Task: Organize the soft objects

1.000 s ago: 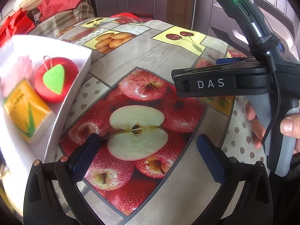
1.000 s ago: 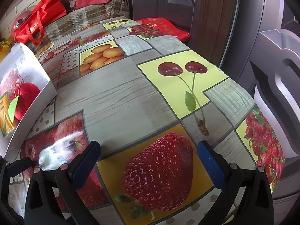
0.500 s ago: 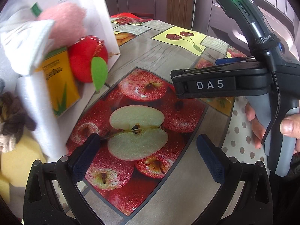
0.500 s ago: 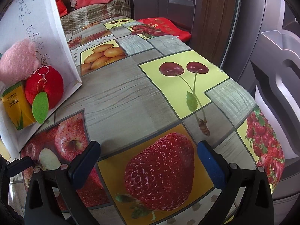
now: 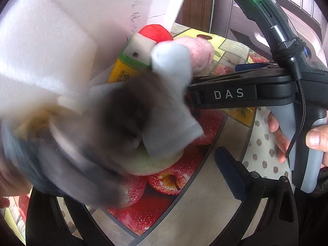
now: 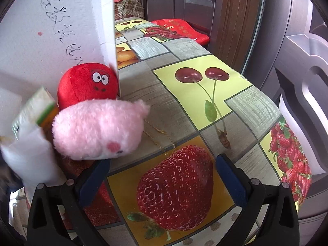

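A white box [image 6: 51,30] with handwriting on it stands tipped up at the left, and soft things tumble out of it onto the fruit-print table [image 6: 184,102]. A pink plush [image 6: 98,131] lies against my right gripper's [image 6: 164,176] left finger, with a red plush with eyes [image 6: 88,84], a yellow carton-shaped toy [image 6: 39,110] and a white cloth [image 6: 28,155] behind it. In the left wrist view the white box [image 5: 102,10], white cloth [image 5: 172,94], pink plush [image 5: 202,51] and a blurred dark plush [image 5: 123,119] cover my left gripper's [image 5: 162,172] left finger. Both grippers are open and hold nothing.
A hand [image 5: 315,139] holds the right gripper's body [image 5: 235,93] at the right of the left wrist view. A red bag [image 6: 180,28] lies beyond the table's far edge by a brown door [image 6: 205,10]. The table drops off at the right.
The white box has swung from lying flat at the left to upended, and its soft contents have spilled toward both grippers. Neither gripper has moved.
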Tool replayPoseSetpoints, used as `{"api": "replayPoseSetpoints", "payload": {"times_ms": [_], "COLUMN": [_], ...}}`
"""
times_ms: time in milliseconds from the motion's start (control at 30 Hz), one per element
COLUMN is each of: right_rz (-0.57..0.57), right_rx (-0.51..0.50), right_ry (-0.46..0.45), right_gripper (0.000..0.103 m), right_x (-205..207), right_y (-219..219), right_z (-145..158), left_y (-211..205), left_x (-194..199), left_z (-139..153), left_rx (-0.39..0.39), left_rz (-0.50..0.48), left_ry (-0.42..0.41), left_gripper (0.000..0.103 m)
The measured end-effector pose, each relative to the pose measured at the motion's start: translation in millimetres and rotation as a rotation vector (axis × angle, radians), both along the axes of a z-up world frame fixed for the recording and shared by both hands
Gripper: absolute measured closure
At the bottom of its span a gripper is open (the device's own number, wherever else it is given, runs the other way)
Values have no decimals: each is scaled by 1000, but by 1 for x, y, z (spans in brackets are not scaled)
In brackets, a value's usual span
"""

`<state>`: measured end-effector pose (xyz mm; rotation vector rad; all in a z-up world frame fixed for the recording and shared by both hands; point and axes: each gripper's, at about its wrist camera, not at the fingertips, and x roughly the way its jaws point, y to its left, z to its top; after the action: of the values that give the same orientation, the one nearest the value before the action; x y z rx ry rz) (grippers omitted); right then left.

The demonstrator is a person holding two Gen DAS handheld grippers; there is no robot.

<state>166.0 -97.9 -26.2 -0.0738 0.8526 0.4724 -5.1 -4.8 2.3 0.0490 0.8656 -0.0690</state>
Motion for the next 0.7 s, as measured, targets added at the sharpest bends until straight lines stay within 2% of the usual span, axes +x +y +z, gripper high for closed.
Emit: {"api": "replayPoseSetpoints", "payload": {"times_ms": [700], "right_rz": [10], "right_rx": [6], "right_ry": [-20], "right_gripper": [0], "right_x": [-2], "right_y": [5], "right_z": [0], "left_y": [1], "left_x": [0], "left_z": [0], "left_rx": [7], "left_rz": [-2], "left_ry": [11], "left_gripper": [1]}}
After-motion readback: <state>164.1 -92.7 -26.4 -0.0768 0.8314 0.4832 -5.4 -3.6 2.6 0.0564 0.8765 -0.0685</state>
